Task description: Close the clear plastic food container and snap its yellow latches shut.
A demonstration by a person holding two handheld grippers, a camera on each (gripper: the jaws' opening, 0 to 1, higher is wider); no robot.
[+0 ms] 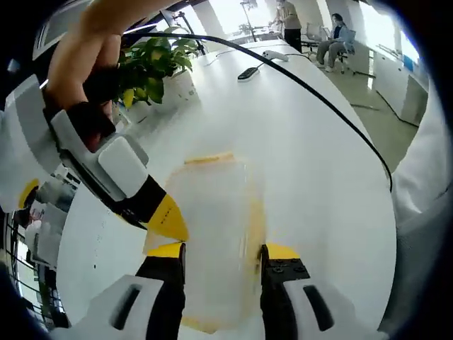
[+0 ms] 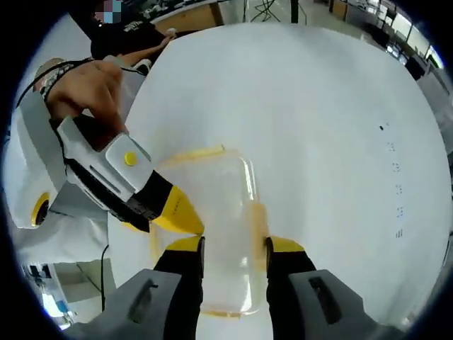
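The clear plastic container (image 1: 212,212) lies on the white table (image 1: 304,163), with yellow latches along its far end (image 1: 209,159) and its right side. My left gripper (image 1: 225,251) is open, its yellow-tipped jaws standing either side of the container's near part. My right gripper (image 1: 168,218) comes in from the left, its yellow tip at the container's left edge. In the right gripper view the container (image 2: 212,205) sits between the spread jaws of my open right gripper (image 2: 233,246), and my left gripper (image 2: 178,211) points at its left edge. Whether the lid is fully seated is unclear.
A potted plant (image 1: 152,64) stands at the table's far left. A black cable (image 1: 318,99) runs across the table past a dark remote-like object (image 1: 248,72). People (image 1: 333,39) are in the room beyond. A person's arm (image 2: 134,49) rests at the far end.
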